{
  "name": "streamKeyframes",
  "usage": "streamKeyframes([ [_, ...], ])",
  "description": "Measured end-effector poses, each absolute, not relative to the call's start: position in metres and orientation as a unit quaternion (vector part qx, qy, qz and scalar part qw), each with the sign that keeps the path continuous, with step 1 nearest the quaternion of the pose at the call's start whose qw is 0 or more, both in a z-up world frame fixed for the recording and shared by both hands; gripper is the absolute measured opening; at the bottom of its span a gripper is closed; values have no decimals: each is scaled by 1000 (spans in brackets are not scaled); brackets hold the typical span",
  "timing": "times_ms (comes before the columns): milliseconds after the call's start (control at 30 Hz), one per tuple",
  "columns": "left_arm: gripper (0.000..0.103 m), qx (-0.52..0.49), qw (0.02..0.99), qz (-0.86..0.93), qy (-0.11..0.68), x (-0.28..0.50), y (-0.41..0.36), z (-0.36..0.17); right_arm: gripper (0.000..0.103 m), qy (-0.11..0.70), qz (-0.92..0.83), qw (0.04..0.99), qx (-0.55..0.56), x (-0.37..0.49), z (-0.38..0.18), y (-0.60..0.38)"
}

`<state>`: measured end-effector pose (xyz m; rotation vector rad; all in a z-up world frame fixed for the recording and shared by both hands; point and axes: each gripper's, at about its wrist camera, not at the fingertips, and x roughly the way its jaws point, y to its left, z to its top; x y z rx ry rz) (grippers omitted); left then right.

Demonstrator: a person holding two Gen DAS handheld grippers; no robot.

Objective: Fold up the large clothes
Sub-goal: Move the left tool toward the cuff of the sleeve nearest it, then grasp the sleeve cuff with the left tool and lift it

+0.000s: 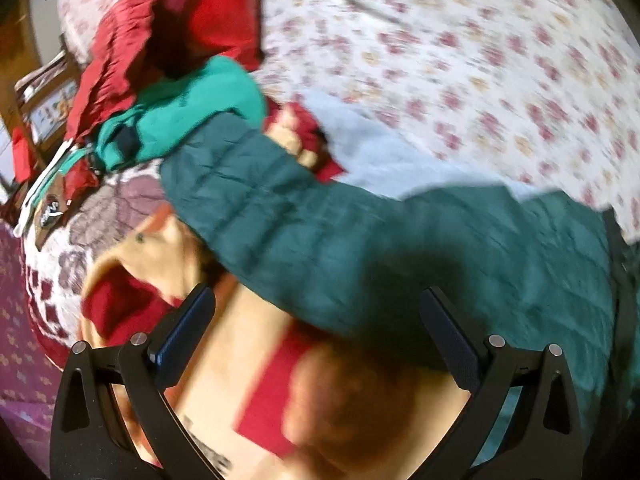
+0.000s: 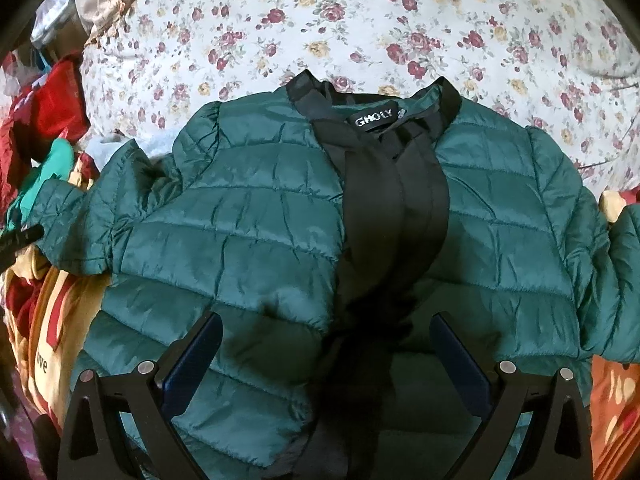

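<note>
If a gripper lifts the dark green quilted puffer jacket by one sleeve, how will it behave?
The dark green quilted puffer jacket will probably sag limply, as its sleeve already drapes over other clothes. Its shiny shell looks slippery. The puffy quilting suggests it is light for its size.

Hidden or unclear, placed relative to the green jacket [image 2: 248,216]:

- Jacket hem: cut off by the lower edge of the right wrist view, behind the right gripper [image 2: 326,356].
- Right sleeve [image 2: 624,280]: runs past the picture's right edge; cuff unseen.
- Left sleeve [image 1: 256,196]: smeared by motion blur in the left wrist view; quilting lines barely readable.
- Cream cloth [image 1: 240,364] below the sleeve: blurred; dark lettering illegible, partly behind the left gripper [image 1: 316,332].
- Orange-brown blob [image 1: 352,404] beside it: too blurred to identify.
- Red clothes [image 1: 168,28] beyond the sleeve end: heaped, shapes indistinguishable.
- Flowered bedsheet [image 1: 460,60]: partly covered by the jacket; print smeared in the left wrist view.
</note>
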<state>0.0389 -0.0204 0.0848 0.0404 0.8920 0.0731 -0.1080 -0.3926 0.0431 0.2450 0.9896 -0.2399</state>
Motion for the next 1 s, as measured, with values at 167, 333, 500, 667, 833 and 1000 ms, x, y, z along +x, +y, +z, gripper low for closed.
streamKeyframes([
  [167,102,-22,899,74,432,84,33,84,102,473,-107,868,109,-107,45,-387],
  [333,96,-71,893,121,427,127,82,75,102,457,-105,875,122,-107,51,-388],
  [500,66,-101,874,135,456,166,108,50,102,463,-99,873,118,-101,48,-381],
  [667,17,-78,889,121,434,164,98,52,102,472,-95,870,105,-94,39,-375],
  [833,10,-90,908,85,400,132,81,83,102,470,-97,870,114,-96,37,-380],
  [1000,9,-92,922,21,376,90,51,117,102,464,-98,872,119,-103,43,-384],
])
